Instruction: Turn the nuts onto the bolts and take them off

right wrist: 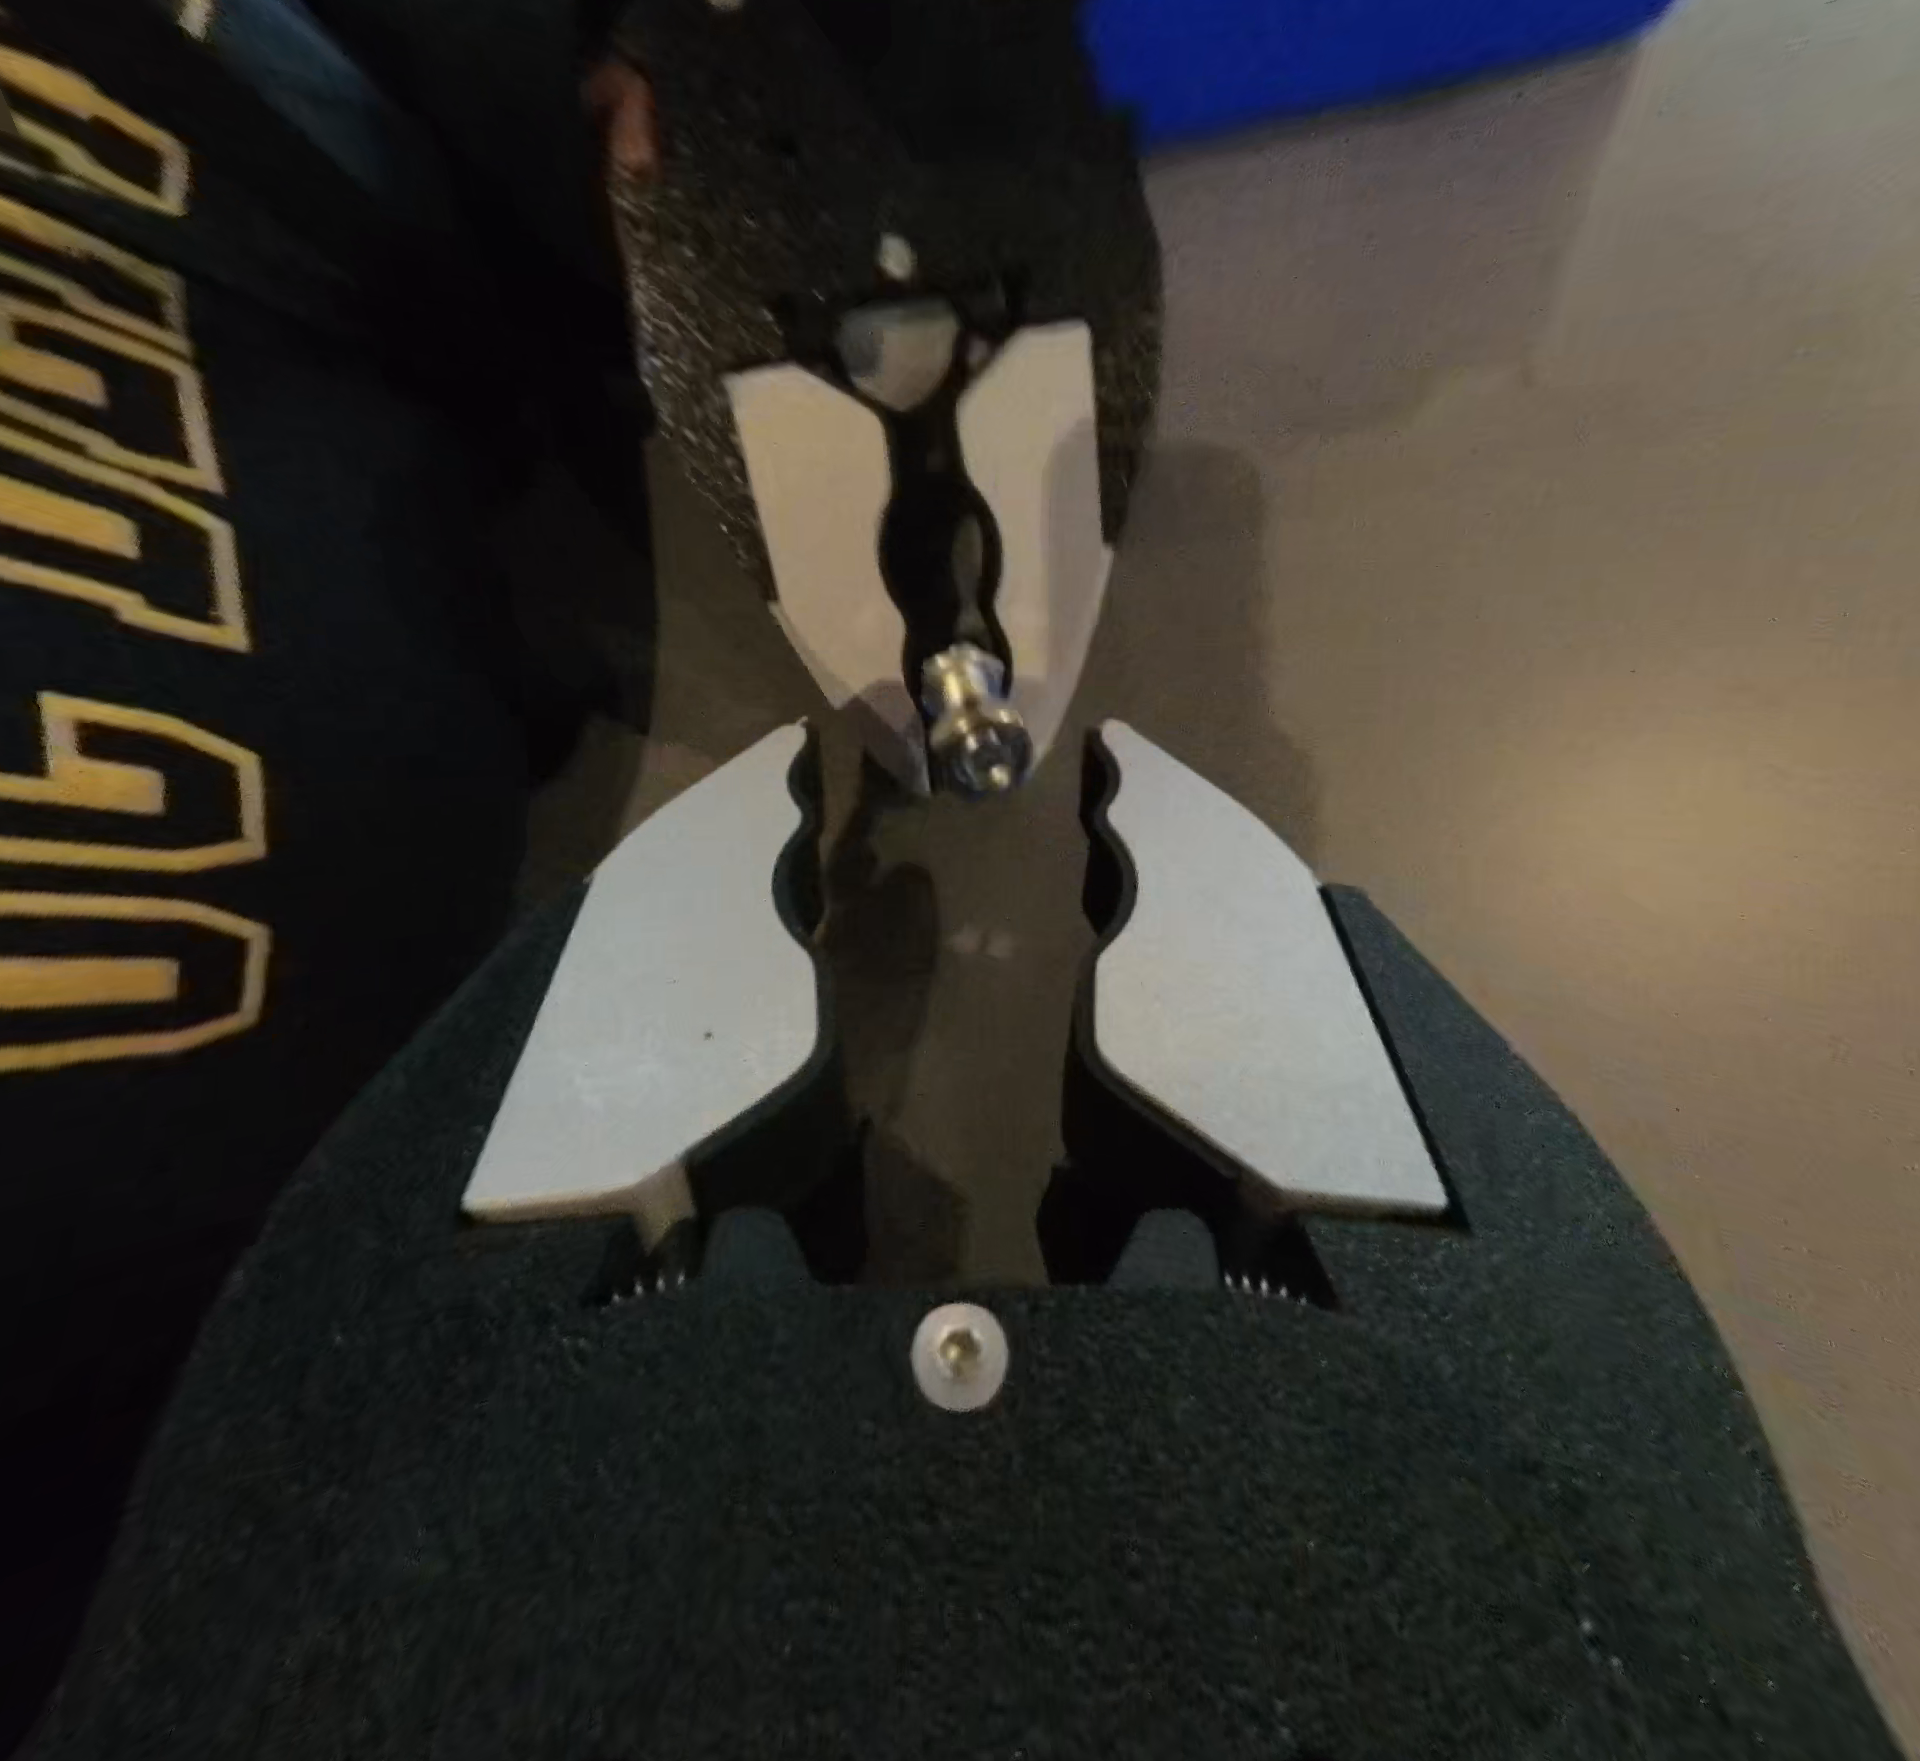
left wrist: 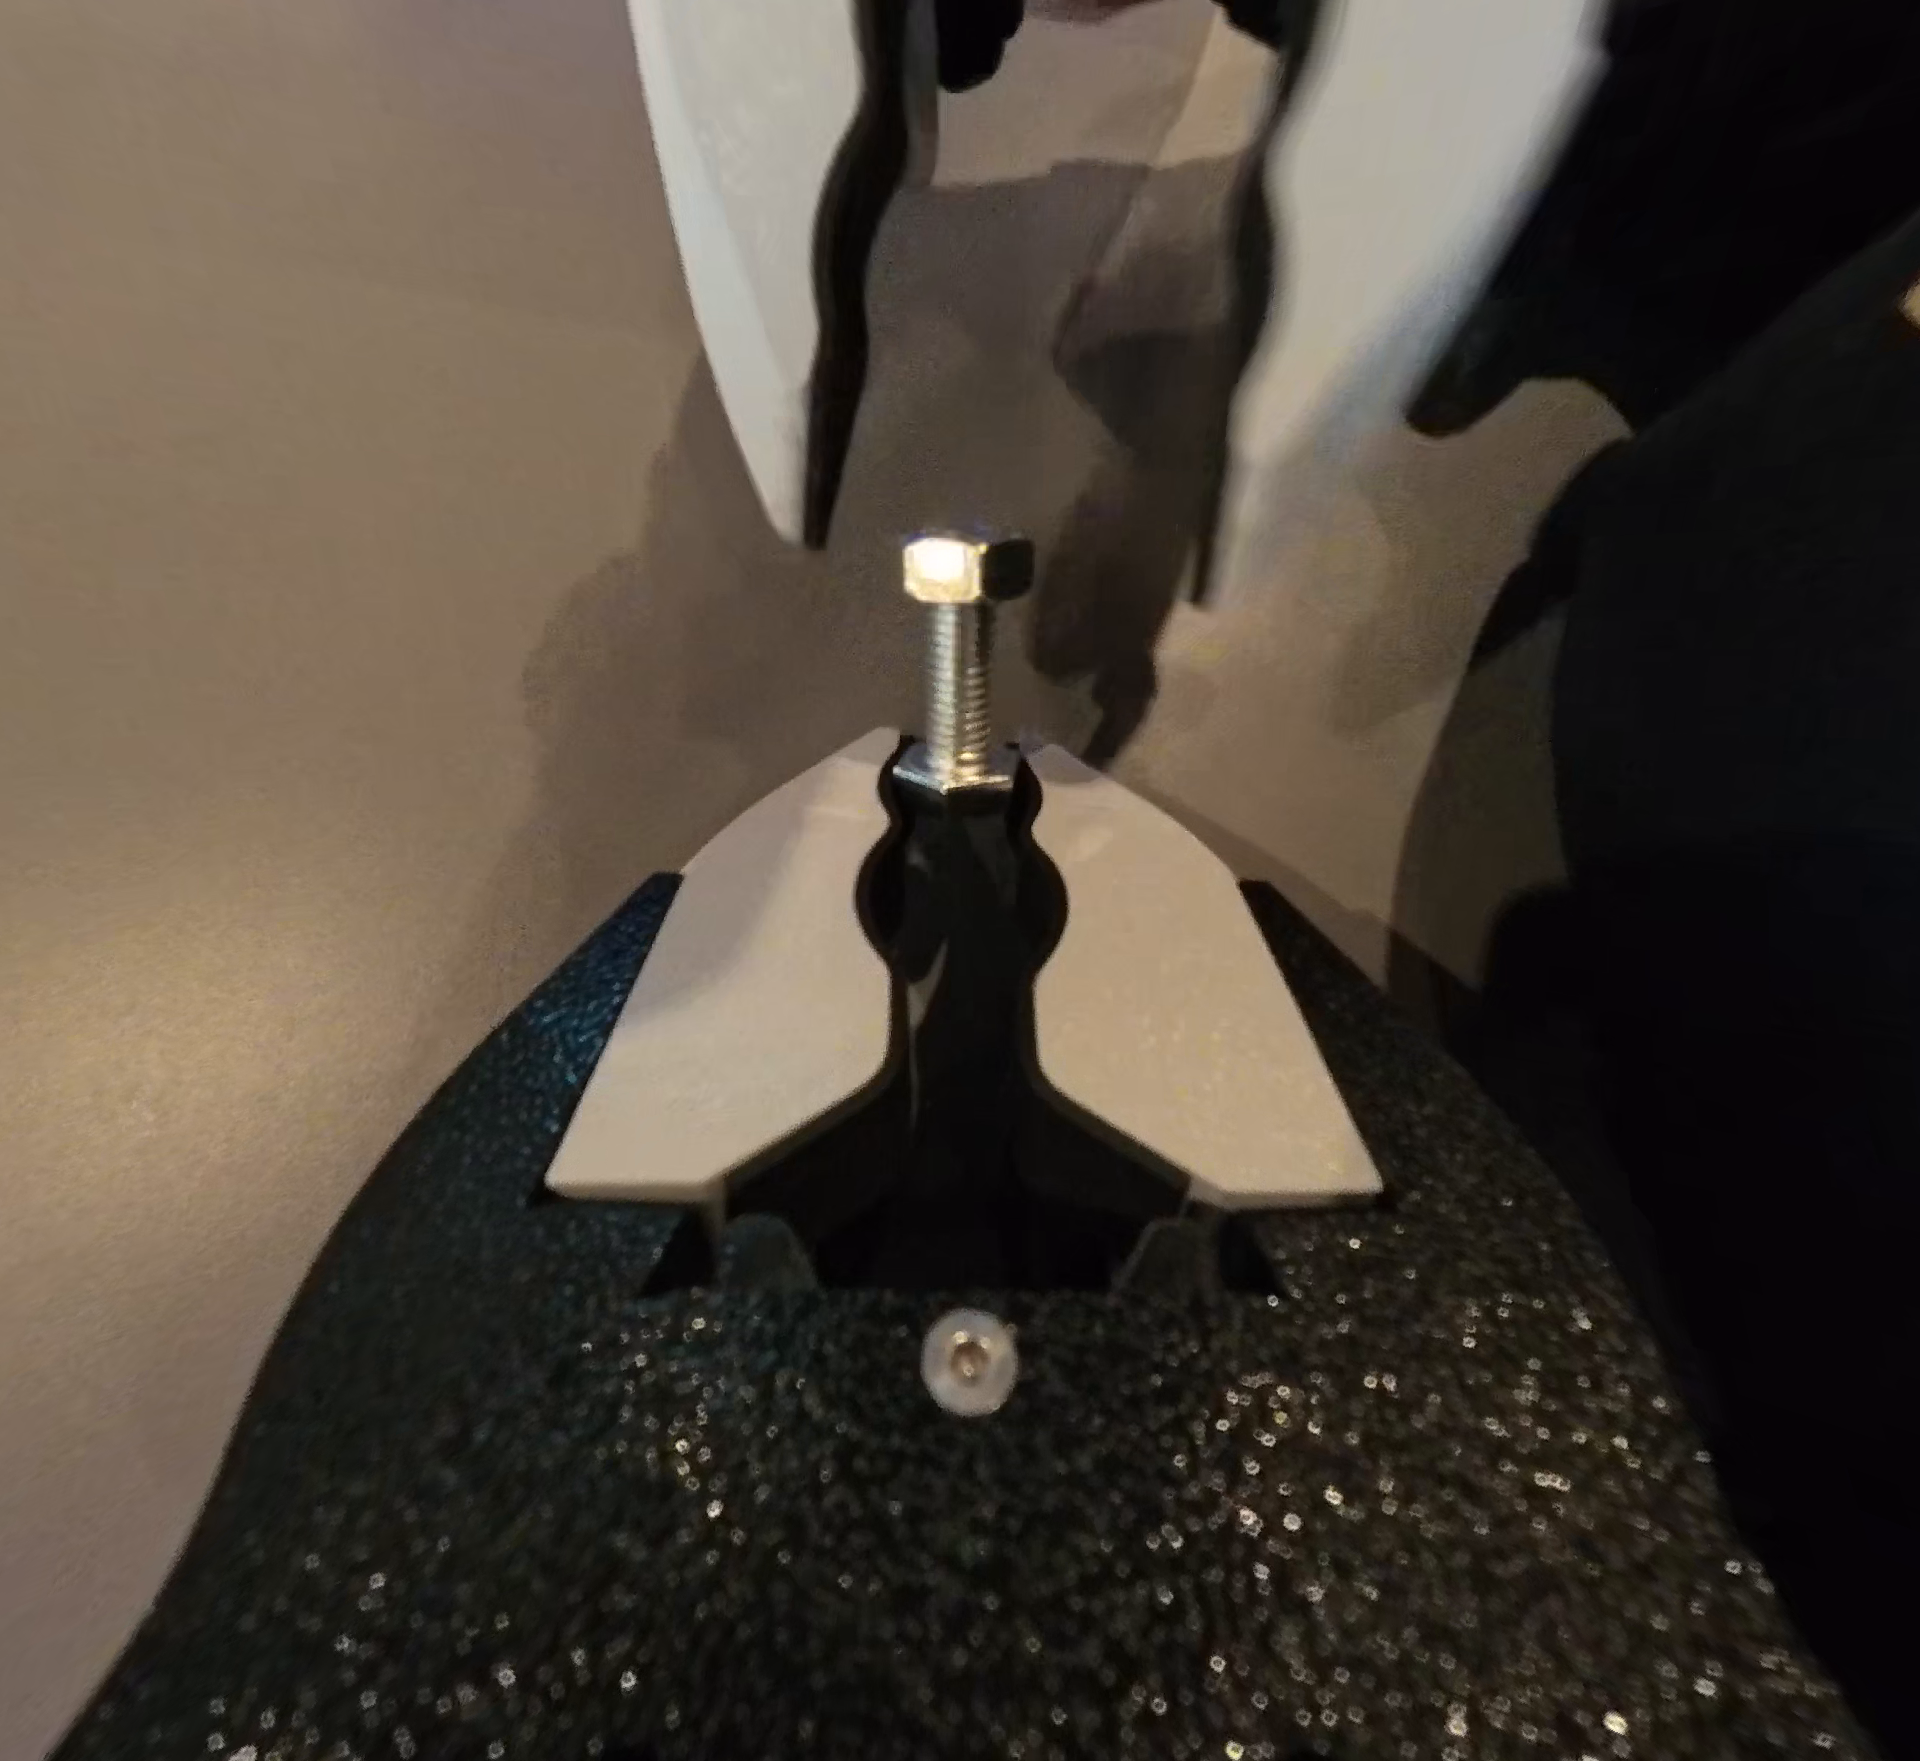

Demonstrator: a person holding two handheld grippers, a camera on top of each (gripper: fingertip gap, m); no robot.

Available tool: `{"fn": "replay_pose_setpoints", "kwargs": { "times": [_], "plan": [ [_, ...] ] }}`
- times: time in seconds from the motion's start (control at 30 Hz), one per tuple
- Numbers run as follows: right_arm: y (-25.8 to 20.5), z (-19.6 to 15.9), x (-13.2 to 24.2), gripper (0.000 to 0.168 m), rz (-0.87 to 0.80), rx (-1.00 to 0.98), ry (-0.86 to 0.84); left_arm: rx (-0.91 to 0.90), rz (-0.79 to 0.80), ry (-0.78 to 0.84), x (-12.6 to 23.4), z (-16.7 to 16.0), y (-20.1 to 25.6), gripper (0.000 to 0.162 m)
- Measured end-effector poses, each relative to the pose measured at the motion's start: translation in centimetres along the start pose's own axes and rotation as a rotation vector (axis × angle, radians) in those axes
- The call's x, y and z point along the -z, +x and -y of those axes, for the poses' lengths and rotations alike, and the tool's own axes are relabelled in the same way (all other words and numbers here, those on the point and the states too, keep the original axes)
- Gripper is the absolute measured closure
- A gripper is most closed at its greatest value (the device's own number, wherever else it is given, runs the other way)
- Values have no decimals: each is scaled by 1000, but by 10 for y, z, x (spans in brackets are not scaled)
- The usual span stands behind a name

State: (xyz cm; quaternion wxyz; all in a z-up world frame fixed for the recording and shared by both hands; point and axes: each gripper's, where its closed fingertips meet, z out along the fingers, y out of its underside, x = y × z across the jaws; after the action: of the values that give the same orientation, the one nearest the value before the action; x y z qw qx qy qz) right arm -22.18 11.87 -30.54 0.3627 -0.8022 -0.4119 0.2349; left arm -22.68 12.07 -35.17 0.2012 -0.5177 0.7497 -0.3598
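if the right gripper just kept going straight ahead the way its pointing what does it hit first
Most likely the head of the bolt, which sits just beyond the open right gripper, roughly in line with its gap. The left gripper holds it by the nut. Depth is hard to judge.

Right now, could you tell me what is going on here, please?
A person works two tools over a beige table. The left hand-held gripper is shut on a nut, with a bolt standing out of it, head outward. The right hand-held gripper is open, its fingers either side of the bolt head but apart from it.
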Motion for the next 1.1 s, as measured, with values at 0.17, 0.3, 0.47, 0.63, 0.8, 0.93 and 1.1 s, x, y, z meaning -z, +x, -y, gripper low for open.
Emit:
{"fn": "replay_pose_setpoints", "kwargs": {
  "times": [0.17, 0.3, 0.47, 0.63, 0.8, 0.93, 1.1],
  "plan": [
    [-6, -18, -5, 128, 109, -134, -80, 1, -1, 0, 0, 0, 0, 146],
    [-11, -6, -11, 121, 109, -57, -43, 0, 0, 0, 0, 0, 0, 146],
    [-24, 17, -9, 115, 113, 84, 77, 2, -1, 0, 0, 0, 0, 146],
    [0, -2, 3, 119, 31, -60, 16, -1, 1, 0, 0, 0, 0, 146],
    [-7, -19, -1, 127, 109, -137, -74, 0, 0, 0, 0, 0, 0, 146],
    [-15, -14, -8, 124, 143, -106, -69, 0, 0, 0, 0, 0, 0, 146],
    [-15, 3, -9, 112, 90, 13, 13, -2, 0, -1, -1, -1, 0, 146]
  ]
}}
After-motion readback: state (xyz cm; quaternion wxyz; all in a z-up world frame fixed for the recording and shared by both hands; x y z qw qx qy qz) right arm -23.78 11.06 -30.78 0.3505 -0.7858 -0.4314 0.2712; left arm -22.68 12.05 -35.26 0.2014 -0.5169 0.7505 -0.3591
